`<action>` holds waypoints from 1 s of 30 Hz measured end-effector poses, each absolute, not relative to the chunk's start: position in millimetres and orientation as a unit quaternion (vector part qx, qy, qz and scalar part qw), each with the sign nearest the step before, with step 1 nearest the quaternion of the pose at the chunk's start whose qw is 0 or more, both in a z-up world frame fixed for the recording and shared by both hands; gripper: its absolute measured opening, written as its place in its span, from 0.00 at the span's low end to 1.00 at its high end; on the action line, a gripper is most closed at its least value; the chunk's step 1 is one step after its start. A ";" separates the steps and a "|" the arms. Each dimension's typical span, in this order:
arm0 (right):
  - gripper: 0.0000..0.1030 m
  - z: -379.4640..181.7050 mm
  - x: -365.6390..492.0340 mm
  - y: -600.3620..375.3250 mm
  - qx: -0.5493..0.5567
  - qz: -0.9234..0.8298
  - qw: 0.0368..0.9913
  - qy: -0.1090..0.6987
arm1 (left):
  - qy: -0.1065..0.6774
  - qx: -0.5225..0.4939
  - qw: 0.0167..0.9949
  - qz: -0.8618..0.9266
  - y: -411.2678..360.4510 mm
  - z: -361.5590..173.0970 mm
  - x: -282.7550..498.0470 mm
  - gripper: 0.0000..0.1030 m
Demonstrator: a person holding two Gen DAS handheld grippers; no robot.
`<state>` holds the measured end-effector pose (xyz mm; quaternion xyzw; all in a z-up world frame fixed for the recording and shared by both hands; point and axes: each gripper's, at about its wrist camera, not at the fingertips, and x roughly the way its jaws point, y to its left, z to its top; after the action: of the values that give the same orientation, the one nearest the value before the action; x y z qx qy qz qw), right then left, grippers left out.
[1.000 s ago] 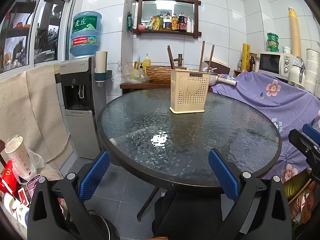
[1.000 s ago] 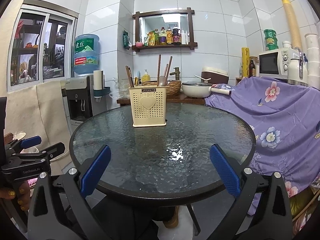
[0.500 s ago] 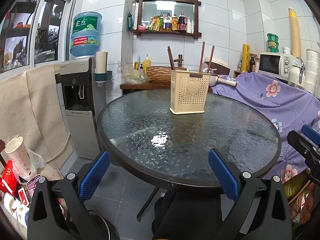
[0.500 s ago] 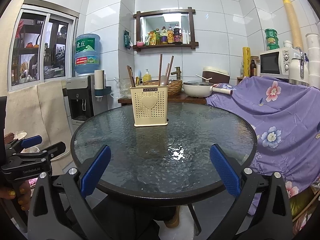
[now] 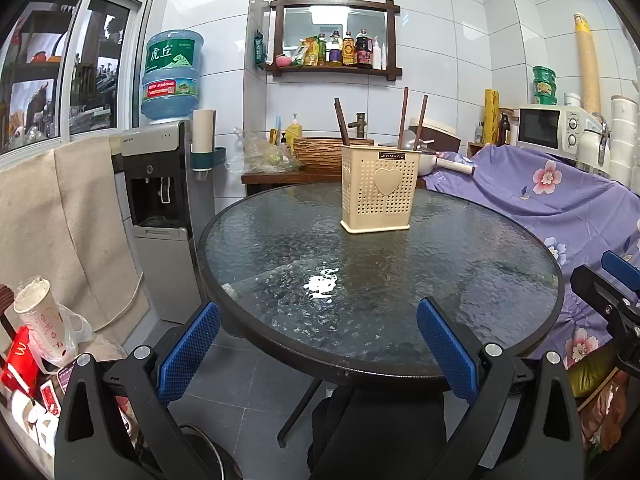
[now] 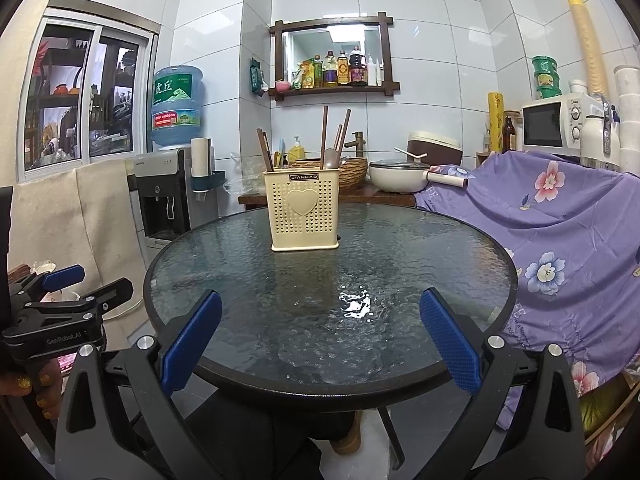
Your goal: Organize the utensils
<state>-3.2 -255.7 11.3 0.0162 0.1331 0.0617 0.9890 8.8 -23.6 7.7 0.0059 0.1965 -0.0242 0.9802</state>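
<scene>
Almost nothing has changed: both the left tool [image 5: 318, 344] and right tool [image 6: 320, 340] stay spread apart and empty at the near edge of the bench [image 6: 400, 376], while the utensil holder [image 6: 305, 210] stands upright toward the far side with chopsticks [image 6: 323, 136] already inside, suggesting sorting is finished.

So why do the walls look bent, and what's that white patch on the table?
Left wrist view: the fisheye lens bows the tile lines, and lamp glare shines off the glass table. Right wrist view: same bowing, with glare nearer the front edge.
</scene>
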 end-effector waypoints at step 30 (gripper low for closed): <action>0.95 9.7 -2.9 -253.8 0.018 0.066 0.989 0.134 | 0.197 0.007 0.980 -0.022 -23.3 8.8 11.7 0.94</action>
<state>-2.9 -253.8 9.7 0.0178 0.1345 0.0656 0.9886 11.7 -23.3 8.8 0.0075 0.1973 -0.0216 0.9801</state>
